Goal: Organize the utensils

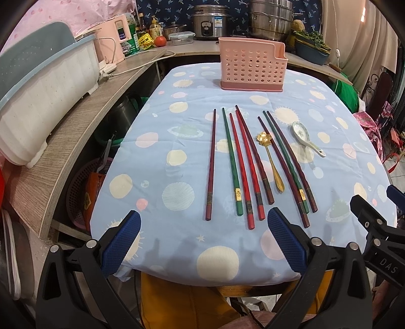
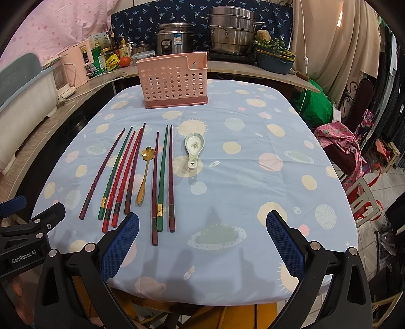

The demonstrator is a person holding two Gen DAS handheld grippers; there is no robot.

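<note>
Several red, green and dark maroon chopsticks (image 1: 243,167) lie side by side on the blue patterned tablecloth (image 1: 162,141); they also show in the right wrist view (image 2: 162,177). A gold flower-headed spoon (image 1: 270,162) (image 2: 143,174) lies among them. A white ceramic spoon (image 1: 303,136) (image 2: 193,149) lies to their right. A pink perforated utensil holder (image 1: 250,65) (image 2: 173,81) stands upright at the table's far side. My left gripper (image 1: 203,217) is open and empty near the table's front edge, just short of the chopstick ends. My right gripper (image 2: 202,220) is open and empty, to the right of the chopsticks.
A wooden counter (image 1: 83,111) runs along the left and back with a white dish rack (image 1: 45,83), a rice cooker (image 1: 210,20), steel steamer pots (image 2: 231,30), bottles and a tomato (image 1: 160,41). Chairs with cloth (image 2: 346,149) stand at the right.
</note>
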